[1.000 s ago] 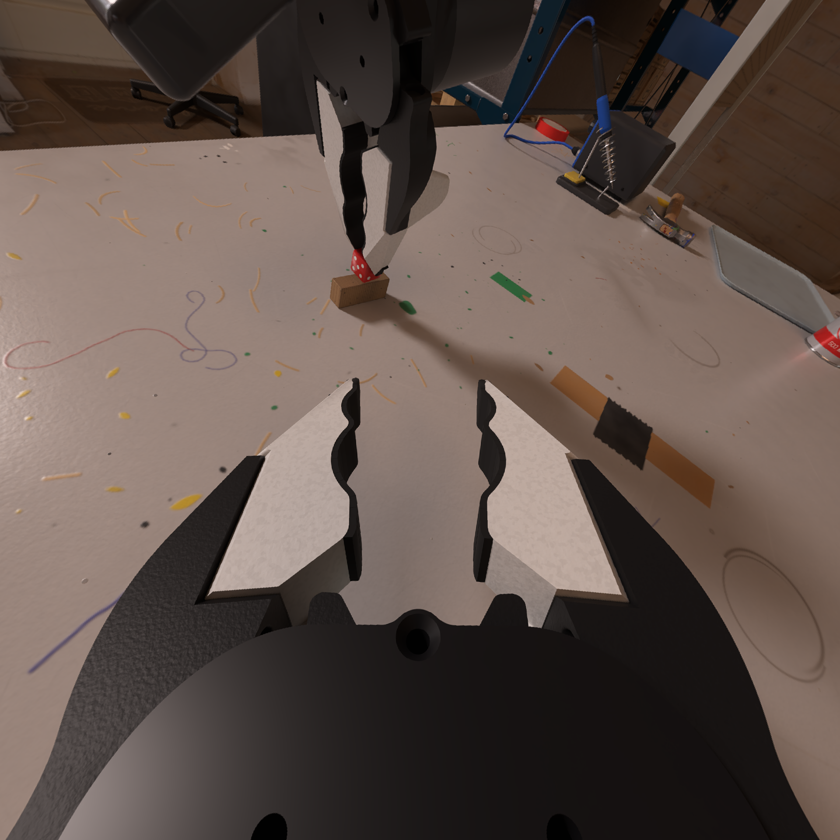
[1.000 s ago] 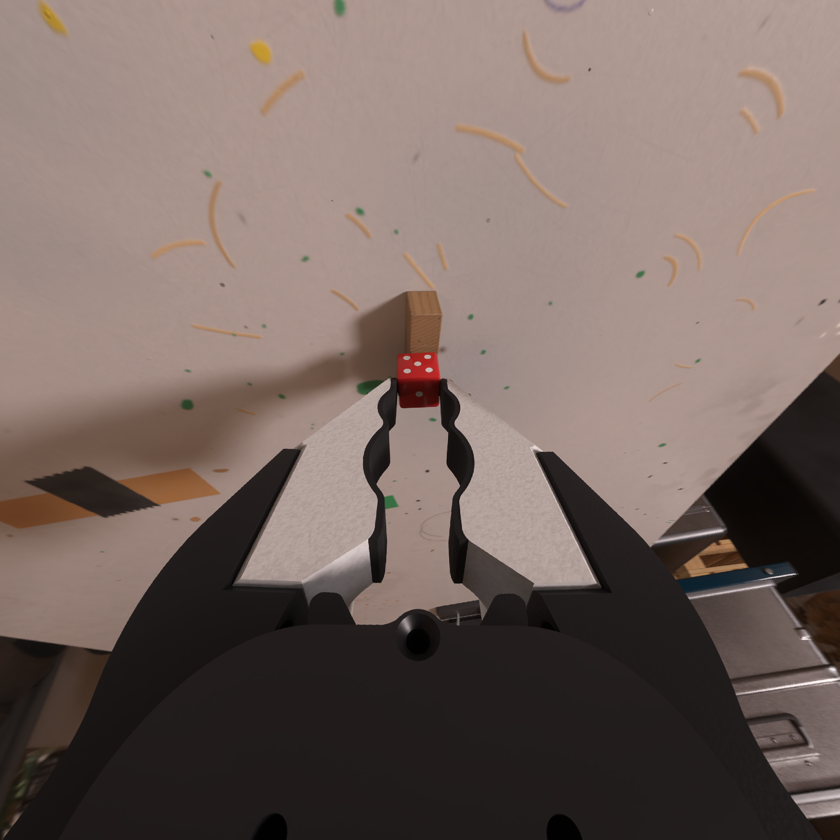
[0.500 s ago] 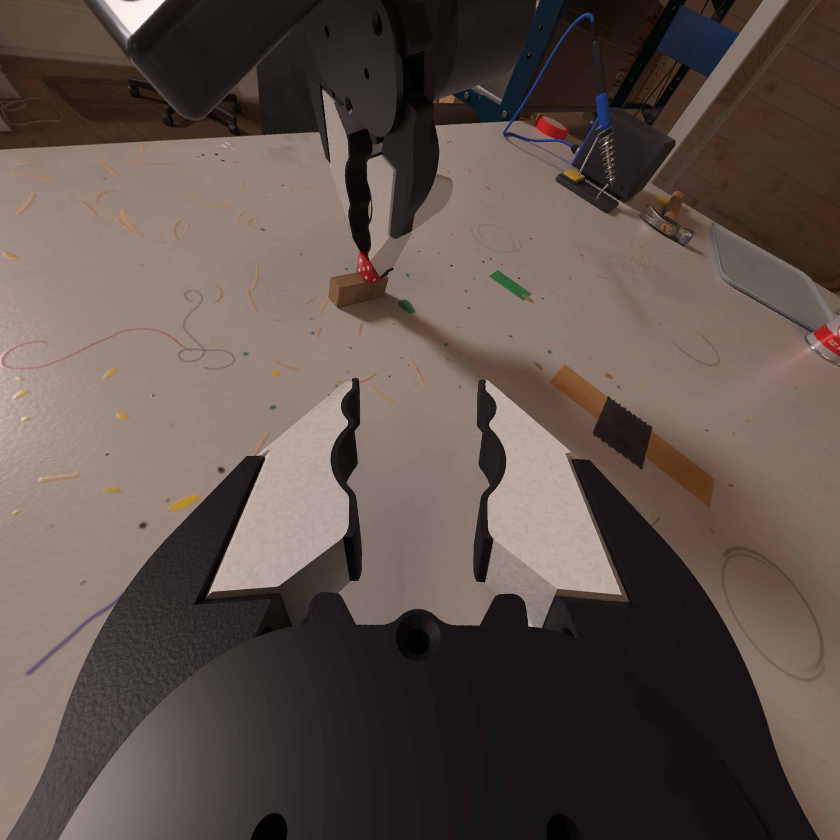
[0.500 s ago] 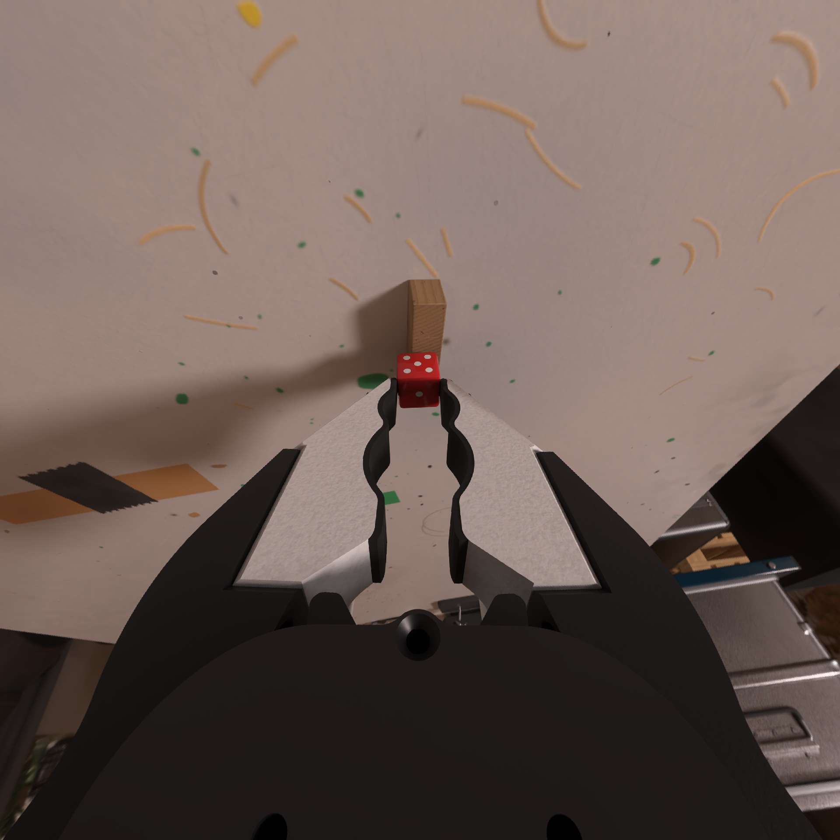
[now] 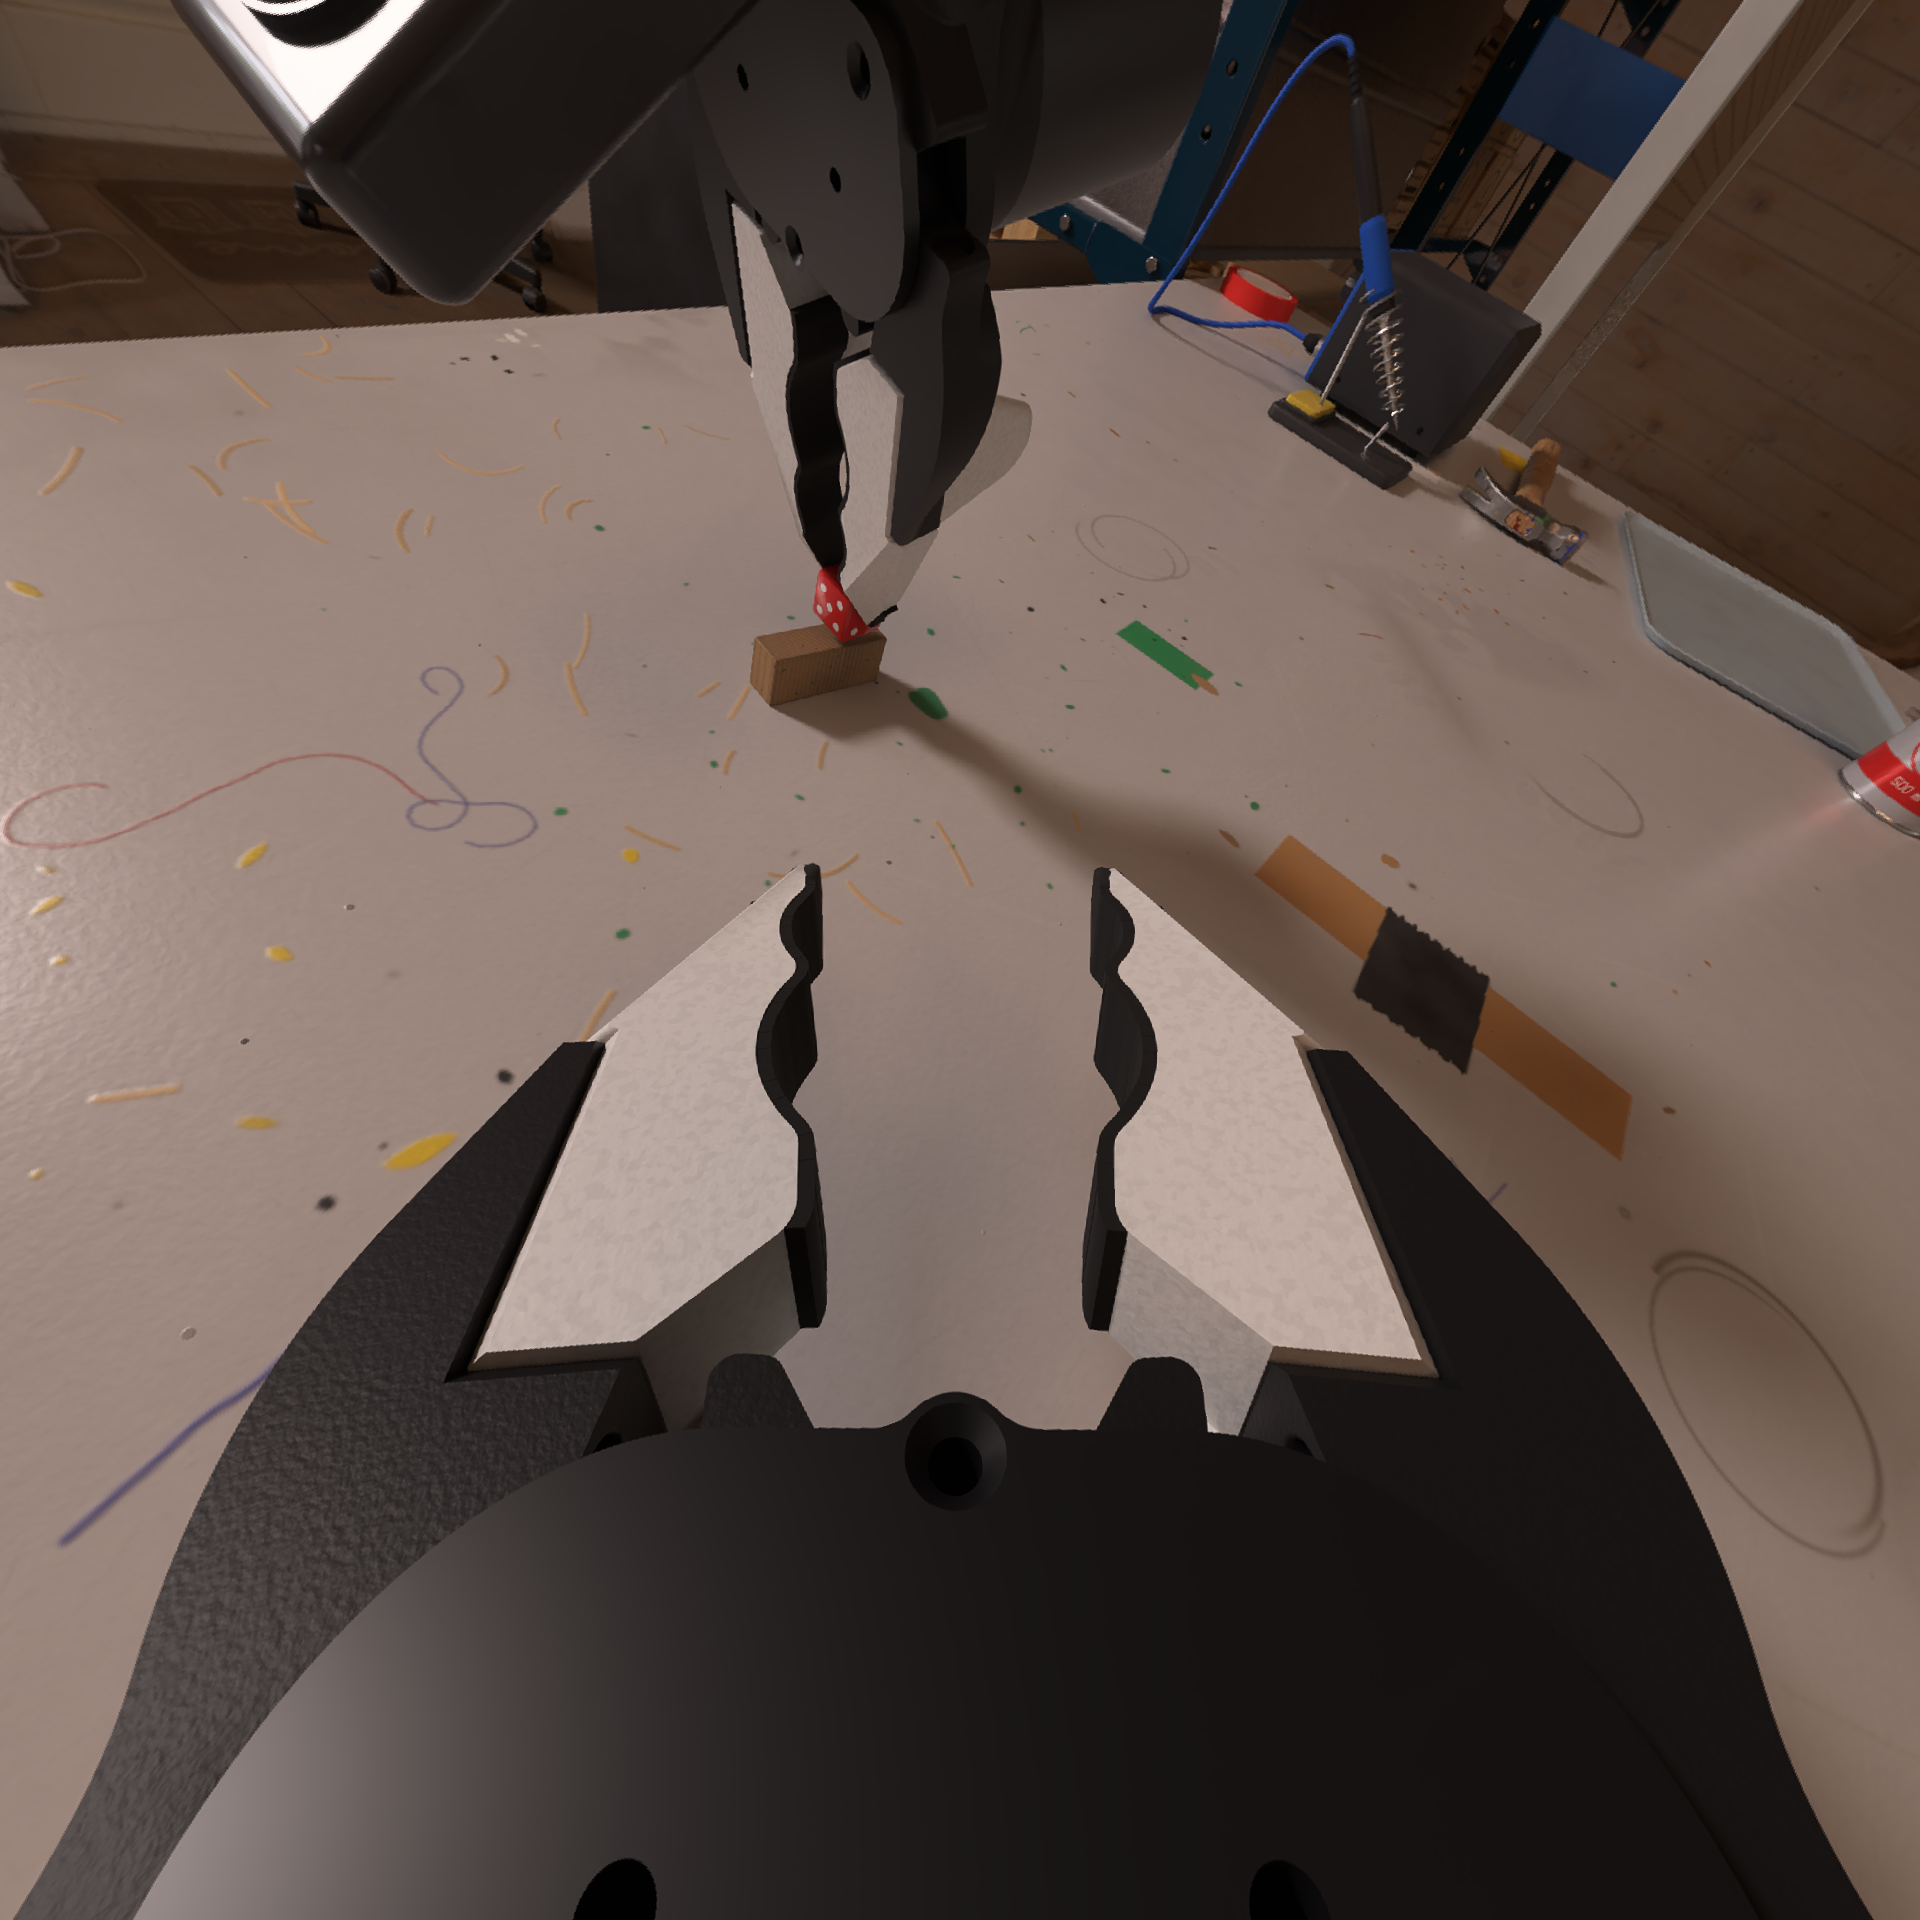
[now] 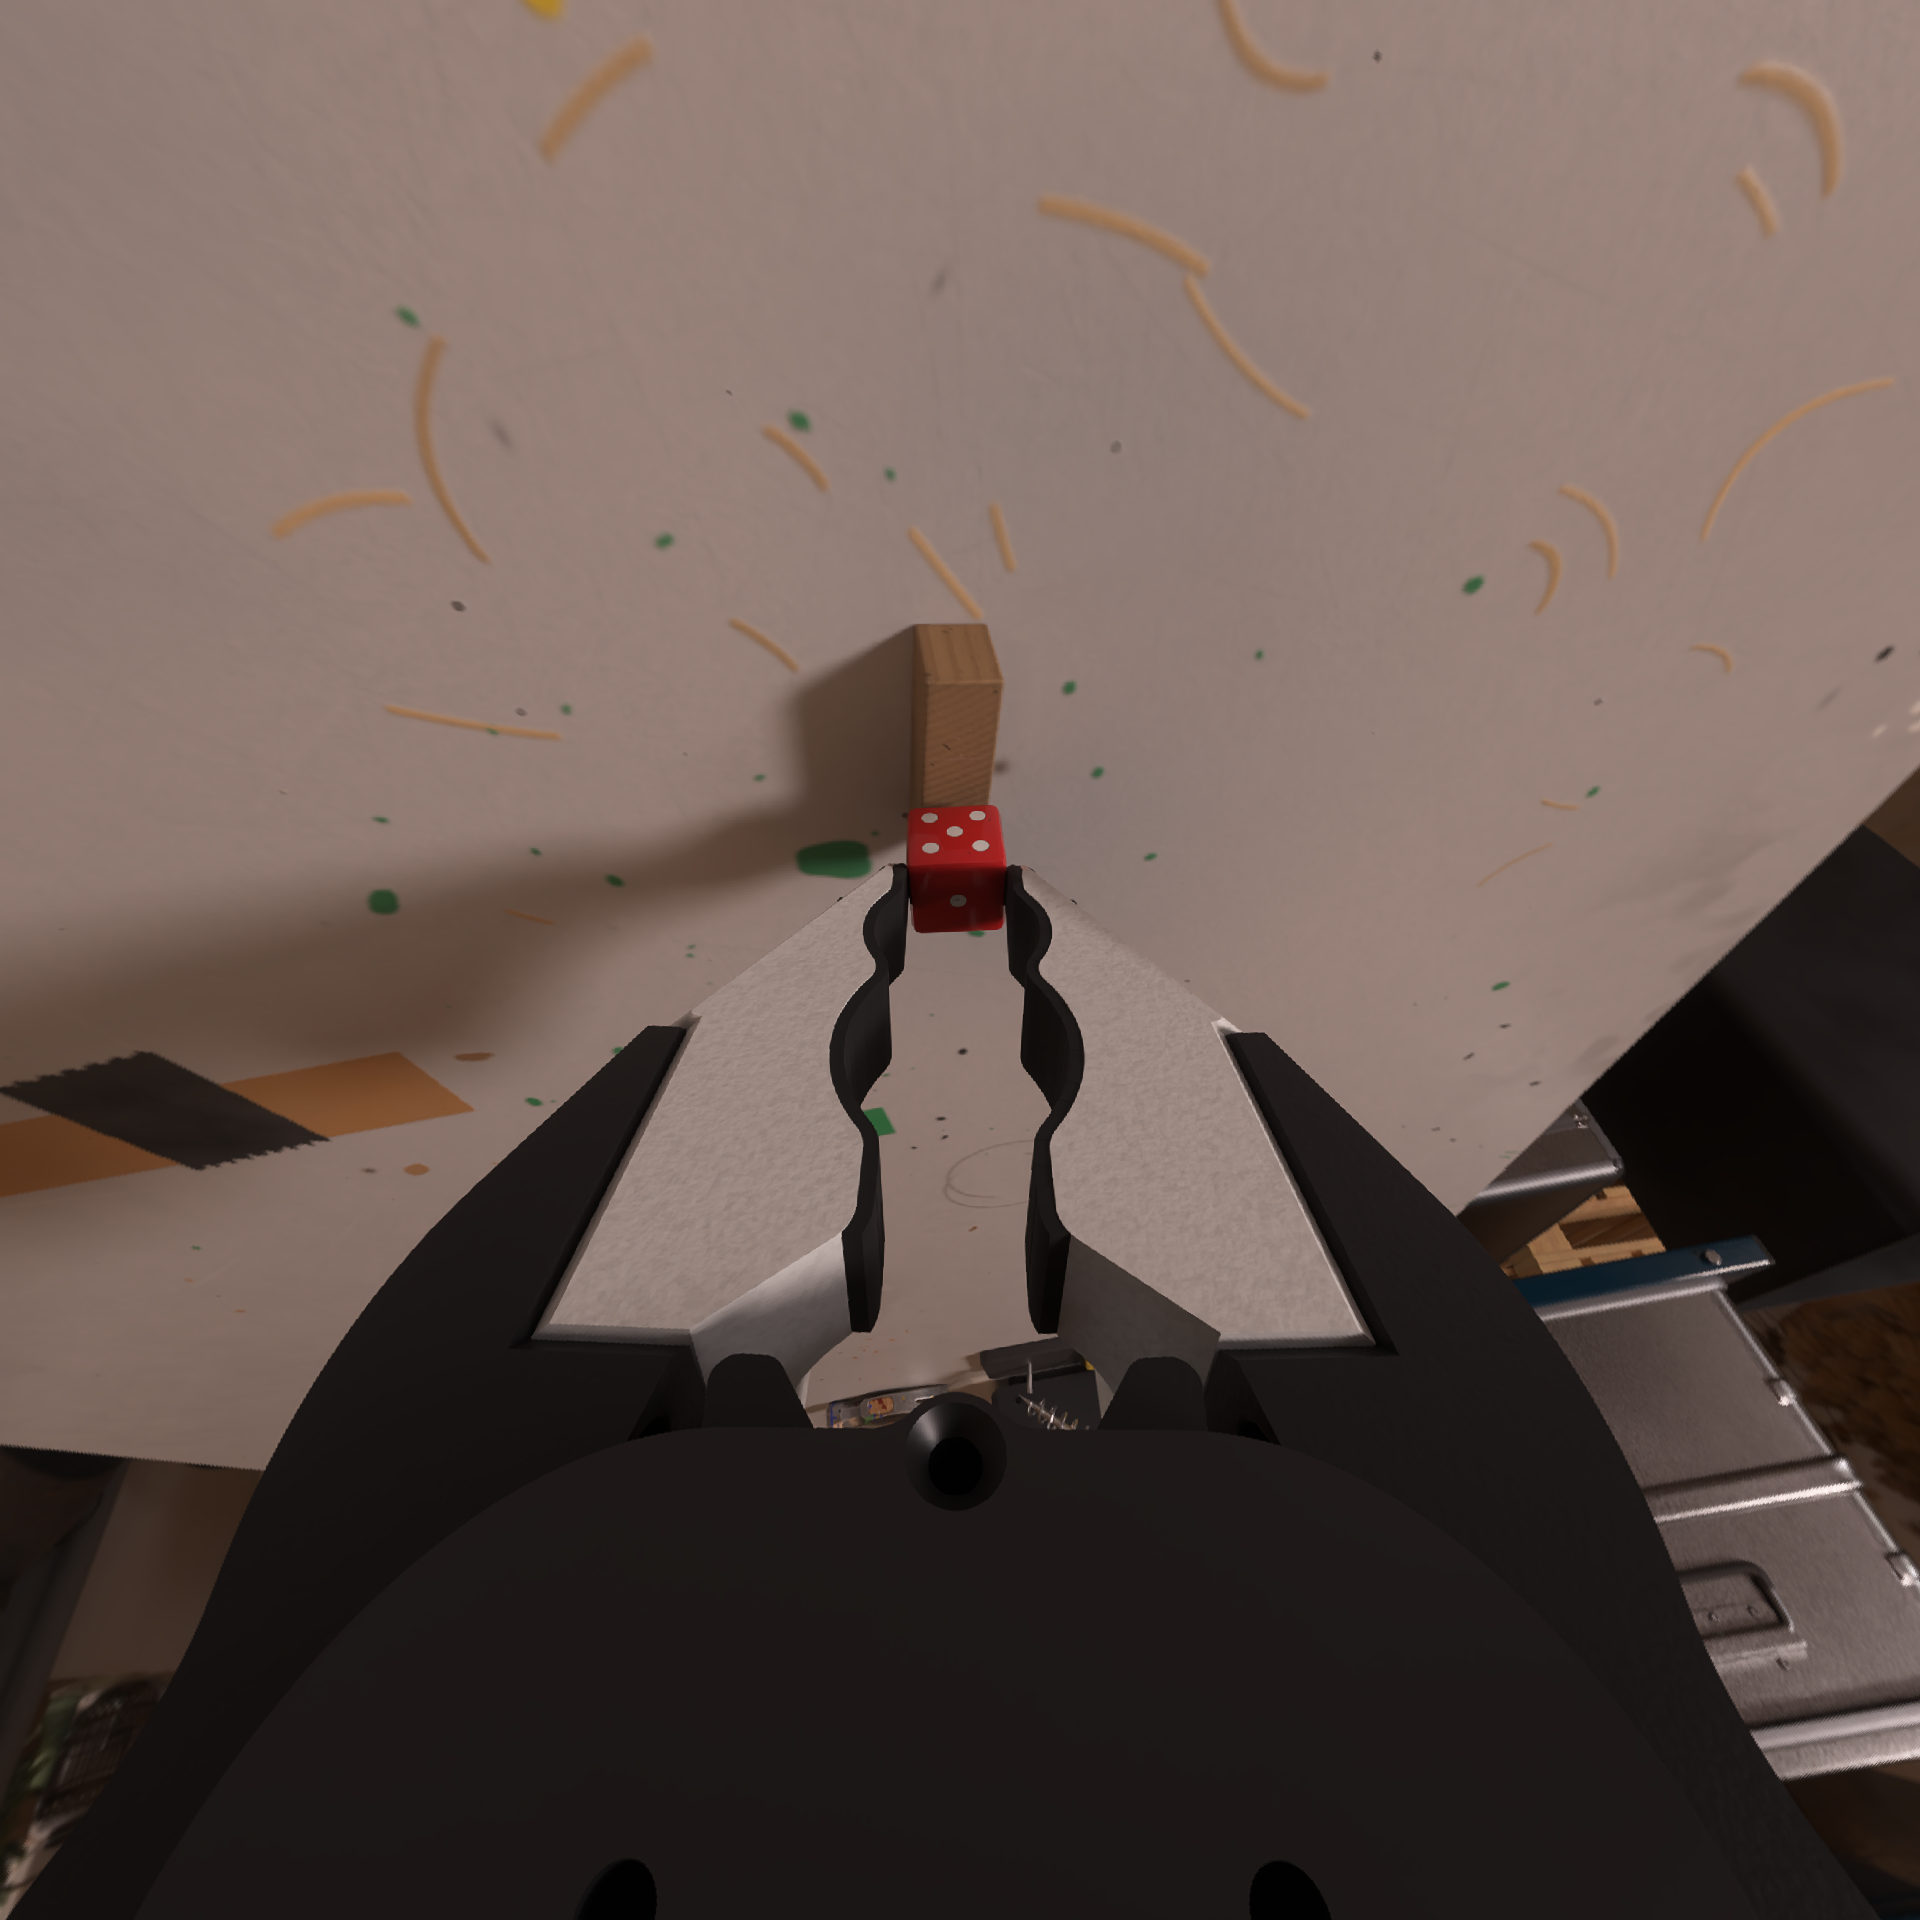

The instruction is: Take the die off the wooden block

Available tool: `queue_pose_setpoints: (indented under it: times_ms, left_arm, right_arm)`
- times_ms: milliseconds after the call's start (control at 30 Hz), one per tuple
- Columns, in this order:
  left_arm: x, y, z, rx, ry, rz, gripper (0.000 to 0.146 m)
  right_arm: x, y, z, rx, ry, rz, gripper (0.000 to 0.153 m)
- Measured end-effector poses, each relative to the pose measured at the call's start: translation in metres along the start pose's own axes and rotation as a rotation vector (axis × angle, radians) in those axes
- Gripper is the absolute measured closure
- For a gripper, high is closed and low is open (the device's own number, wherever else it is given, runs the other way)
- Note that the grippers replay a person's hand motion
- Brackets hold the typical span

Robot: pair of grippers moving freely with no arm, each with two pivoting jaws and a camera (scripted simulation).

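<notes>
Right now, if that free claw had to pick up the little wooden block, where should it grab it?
Probably across its two long side faces, coming straight down from above. The wooden block lies flat on the table, and its narrow width looks well within the open left gripper. The top is not yet clear: the right gripper holds the red die just over one end.

A pale beige worktop (image 5: 312,1039), speckled with paint flecks and wood shavings, is seen before a brown wooden plank floor (image 5: 125,260), a blue metal frame (image 5: 1558,94), a white post (image 5: 1683,156) and grey metal drawers (image 6: 1745,1507) beside it.
</notes>
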State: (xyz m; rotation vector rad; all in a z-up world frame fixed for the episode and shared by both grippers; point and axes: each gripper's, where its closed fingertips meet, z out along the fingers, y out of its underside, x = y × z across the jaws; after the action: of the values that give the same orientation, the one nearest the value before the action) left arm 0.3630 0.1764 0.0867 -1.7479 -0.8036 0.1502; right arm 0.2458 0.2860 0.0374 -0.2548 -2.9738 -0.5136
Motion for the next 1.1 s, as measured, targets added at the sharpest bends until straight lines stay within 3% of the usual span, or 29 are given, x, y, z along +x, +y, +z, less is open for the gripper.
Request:
queue_pose_setpoints:
  times_ms: [400, 467, 533, 633, 700, 767, 867, 933, 1100]
  left_arm:
    - [0.0, -0.001, -0.001, 0.006, 0.002, -0.003, 0.094]
    - [0.0, -0.001, -0.001, 0.005, 0.0, 0.0, 0.094]
    - [0.001, -0.001, -0.001, 0.006, 0.003, -0.002, 0.094]
    - [0.001, -0.001, -0.001, 0.002, 0.004, 0.0, 0.094]
    - [0.001, -0.001, -0.001, 0.002, 0.004, -0.001, 0.094]
    - [0.001, -0.001, -0.001, 0.003, 0.005, -0.003, 0.094]
    - [0.001, 0.0, -0.001, 0.002, 0.004, -0.002, 0.094]
    - [0.001, 0.0, -0.001, 0.002, 0.004, -0.001, 0.094]
    - [0.0, 0.001, -0.001, 0.0, -0.001, -0.002, 0.094]
  right_arm:
    - [0.0, 0.001, -0.001, -0.028, -0.014, 0.026, 0.134]
    - [0.0, -0.004, -0.004, 0.038, -0.02, 0.029, 0.134]
    - [0.002, 0.003, -0.002, -0.02, -0.004, 0.017, 0.134]
    - [0.003, 0.0, -0.003, 0.037, -0.01, 0.039, 0.134]
    - [0.006, 0.006, -0.001, -0.02, 0.034, -0.007, 0.134]
    - [0.008, 0.0, -0.004, 0.04, 0.023, 0.046, 0.134]
    - [0.009, 0.004, 0.0, -0.014, 0.095, -0.062, 0.134]
    - [0.007, -0.004, -0.003, 0.076, 0.071, -0.024, 0.134]
    - [0.0, -0.006, -0.002, 0.118, 0.108, -0.095, 0.134]
